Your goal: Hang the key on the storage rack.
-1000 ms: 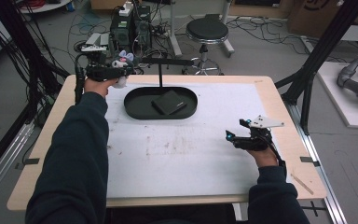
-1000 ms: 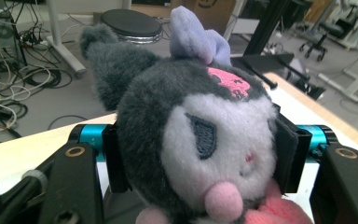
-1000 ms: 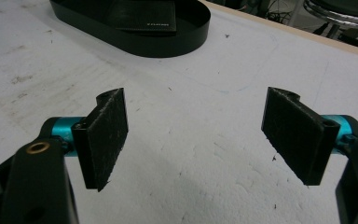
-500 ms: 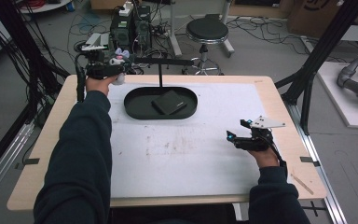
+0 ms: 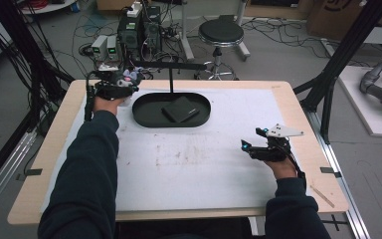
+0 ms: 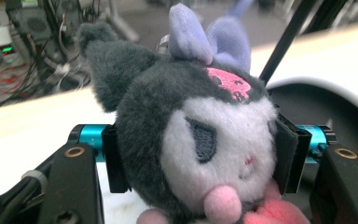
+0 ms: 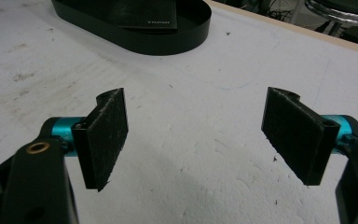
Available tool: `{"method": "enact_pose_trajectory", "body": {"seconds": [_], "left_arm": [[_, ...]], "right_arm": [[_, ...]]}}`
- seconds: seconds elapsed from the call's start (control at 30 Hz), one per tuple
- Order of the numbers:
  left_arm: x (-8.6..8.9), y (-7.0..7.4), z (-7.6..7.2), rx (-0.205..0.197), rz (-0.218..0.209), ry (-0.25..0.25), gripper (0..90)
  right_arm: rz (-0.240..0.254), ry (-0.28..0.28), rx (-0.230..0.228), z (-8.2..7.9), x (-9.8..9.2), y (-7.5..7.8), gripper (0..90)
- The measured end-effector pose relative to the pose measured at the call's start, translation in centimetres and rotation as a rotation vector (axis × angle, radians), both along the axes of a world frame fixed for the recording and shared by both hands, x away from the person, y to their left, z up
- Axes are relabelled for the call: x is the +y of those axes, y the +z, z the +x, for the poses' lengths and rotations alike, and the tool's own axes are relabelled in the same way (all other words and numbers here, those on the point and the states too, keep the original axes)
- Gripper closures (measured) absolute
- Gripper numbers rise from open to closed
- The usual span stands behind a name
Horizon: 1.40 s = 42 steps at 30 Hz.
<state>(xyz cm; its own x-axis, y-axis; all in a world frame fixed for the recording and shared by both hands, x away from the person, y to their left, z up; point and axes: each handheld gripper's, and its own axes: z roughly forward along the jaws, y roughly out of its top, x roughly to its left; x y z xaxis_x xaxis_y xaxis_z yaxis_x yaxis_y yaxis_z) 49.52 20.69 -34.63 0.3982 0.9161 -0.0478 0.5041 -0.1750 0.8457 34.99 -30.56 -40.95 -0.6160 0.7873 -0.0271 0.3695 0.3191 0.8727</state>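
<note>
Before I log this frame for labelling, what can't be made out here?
- Plush toy: its lower body is cut off by the left gripper view's bottom edge; in the high view it is too small to read.
- Flat black item in the black tray: its small print is too small to read in the right gripper view.
</note>
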Motion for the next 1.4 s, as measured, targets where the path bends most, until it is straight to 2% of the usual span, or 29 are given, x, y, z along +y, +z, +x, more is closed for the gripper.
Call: {"method": "enact_pose_trajectory", "body": {"seconds": [0.17, 0.27, 0.37, 0.43, 0.5, 0.67, 0.83, 0.97, 1.1, 1.17, 1.4], "left_arm": [[-1.5, -0.9, 0.7, 0.014, 0.018, 0.027, 35.7], [-1.8, -1.3, 1.1, 0.027, 0.024, 0.051, 33.9], [-1.7, -1.6, 1.3, 0.029, 0.002, 0.070, 33.0], [-1.6, -1.8, 1.4, 0.035, -0.008, 0.065, 31.3], [-1.5, -1.9, 1.3, 0.040, -0.008, 0.070, 26.6], [-1.0, -2.1, 0.9, 0.050, -0.001, 0.079, 23.9], [0.0, -2.5, -0.1, 0.046, -0.045, 0.097, 23.9], [0.5, -2.2, -1.8, 0.009, -0.084, 0.069, 23.9], [0.9, -1.6, -4.4, -0.066, -0.132, 0.021, 24.8], [1.2, -1.3, -6.0, -0.113, -0.147, -0.003, 23.7], [1.9, -1.4, -11.3, -0.248, -0.159, -0.059, 23.1]], "right_arm": [[0.000, -0.001, 0.007, 0.0, 0.0, 0.0, 23.1], [0.002, -0.002, 0.003, 0.0, -0.1, 0.0, 23.1], [0.003, -0.002, 0.005, -0.1, -0.1, 0.0, 23.1], [0.004, -0.004, 0.008, -0.1, -0.1, 0.0, 23.1], [0.003, -0.005, 0.005, -0.1, -0.1, 0.0, 23.1], [-0.002, 0.001, -0.004, -0.1, 0.0, 0.0, 23.1], [-0.007, 0.004, -0.004, -0.3, 0.2, 0.0, 23.1], [-0.010, 0.004, -0.006, -0.2, 0.1, 0.0, 23.1], [-0.007, 0.000, -0.003, -0.2, -0.1, 0.0, 23.1], [-0.026, 0.008, -0.014, -0.3, -0.1, 0.0, 22.4], [-0.057, 0.002, -0.019, -0.5, -0.3, -0.1, 21.9]]}}
